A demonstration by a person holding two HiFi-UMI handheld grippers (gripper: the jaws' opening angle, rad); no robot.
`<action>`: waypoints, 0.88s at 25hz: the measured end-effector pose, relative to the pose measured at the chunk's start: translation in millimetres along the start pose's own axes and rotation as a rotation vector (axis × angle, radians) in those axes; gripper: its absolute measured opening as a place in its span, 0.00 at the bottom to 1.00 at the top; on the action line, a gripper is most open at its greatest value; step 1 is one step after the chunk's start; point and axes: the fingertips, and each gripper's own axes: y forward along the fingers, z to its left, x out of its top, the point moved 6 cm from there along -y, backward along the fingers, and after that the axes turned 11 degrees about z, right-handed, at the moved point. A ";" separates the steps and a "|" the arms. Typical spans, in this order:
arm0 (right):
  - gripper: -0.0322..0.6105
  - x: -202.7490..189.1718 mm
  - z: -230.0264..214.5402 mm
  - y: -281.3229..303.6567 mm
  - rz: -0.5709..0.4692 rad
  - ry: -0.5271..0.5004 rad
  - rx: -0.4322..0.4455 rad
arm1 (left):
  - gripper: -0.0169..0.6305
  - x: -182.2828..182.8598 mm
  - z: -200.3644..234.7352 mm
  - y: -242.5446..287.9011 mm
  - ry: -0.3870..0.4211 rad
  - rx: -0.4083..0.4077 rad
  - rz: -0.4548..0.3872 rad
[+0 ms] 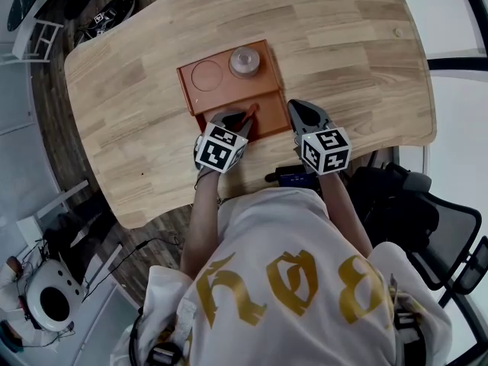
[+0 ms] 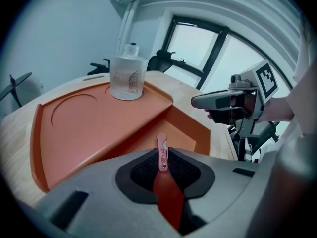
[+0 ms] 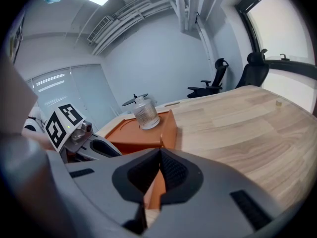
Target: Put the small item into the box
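An orange box [image 1: 200, 101] lies near the table's front edge, with a round recess on its raised part and a lower compartment [image 2: 185, 129] at its near side. A clear glass jar [image 1: 245, 61] stands on the raised part at the far right corner. My left gripper [image 1: 245, 117] is shut on a small, thin red item [image 2: 162, 152], which points out over the lower compartment. My right gripper [image 1: 294, 107] hovers just right of the box, shut with nothing between its pads. From the right gripper view, the box [image 3: 124, 133] and the jar [image 3: 145, 112] lie ahead to the left.
The wooden table [image 1: 343, 59] spreads wide to the right and far side of the box. A black office chair [image 1: 427, 212] stands at the person's right. Shoes [image 1: 107, 14] and a white round device [image 1: 49, 300] lie on the floor at left.
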 end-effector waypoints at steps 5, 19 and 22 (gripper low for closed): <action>0.07 -3.1 -2.3 3.2 0.014 0.009 -0.001 | 0.12 -3.3 3.7 7.9 -0.002 0.005 0.050; 0.07 -7.6 -10.1 11.8 0.031 0.031 -0.002 | 0.12 -1.8 11.3 20.1 0.026 0.026 0.109; 0.07 -9.5 -12.5 11.1 0.036 0.036 -0.006 | 0.12 -2.1 11.7 21.4 0.024 0.033 0.124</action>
